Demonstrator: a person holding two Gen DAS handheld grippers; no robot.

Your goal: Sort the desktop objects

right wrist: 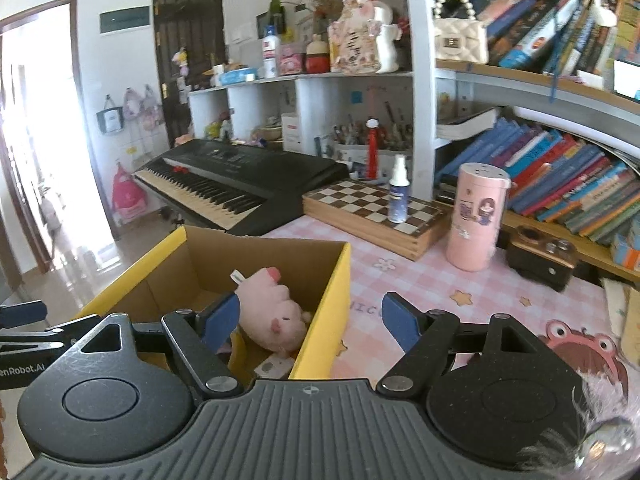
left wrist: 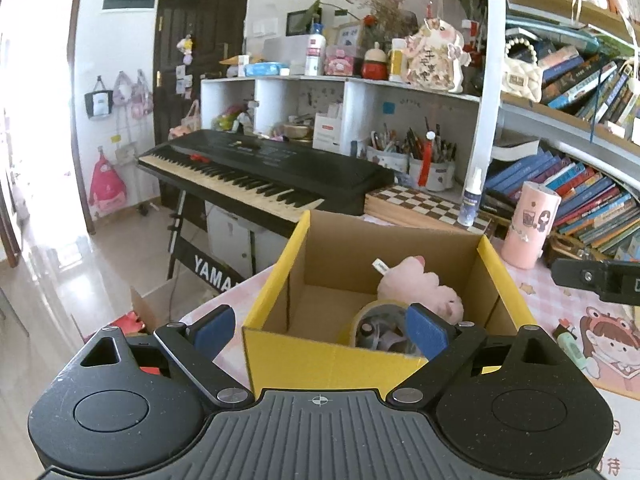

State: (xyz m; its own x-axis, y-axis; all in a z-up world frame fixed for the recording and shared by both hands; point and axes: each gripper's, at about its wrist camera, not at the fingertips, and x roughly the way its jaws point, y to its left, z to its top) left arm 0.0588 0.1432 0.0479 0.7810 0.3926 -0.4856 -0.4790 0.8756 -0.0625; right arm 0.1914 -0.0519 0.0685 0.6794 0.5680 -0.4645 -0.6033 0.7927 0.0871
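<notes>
A yellow cardboard box (left wrist: 336, 354) stands open on the pink desk. Inside lie a pink plush pig (left wrist: 424, 286) and a roll of tape (left wrist: 380, 322). My left gripper (left wrist: 320, 326) is open and empty, just in front of the box's near wall. In the right wrist view the box (right wrist: 324, 312) is at the lower left with the plush pig (right wrist: 272, 314) inside. My right gripper (right wrist: 310, 322) is open and empty, straddling the box's right wall. A green pen-like item (left wrist: 574, 346) lies on the desk mat to the right.
A pink cylinder (right wrist: 476, 216), a spray bottle (right wrist: 398, 190) on a chessboard (right wrist: 376, 212) and a dark box (right wrist: 540, 258) stand behind. Bookshelves (right wrist: 560, 184) fill the right. A keyboard piano (left wrist: 256, 176) sits behind left. The right gripper shows in the left view (left wrist: 596, 276).
</notes>
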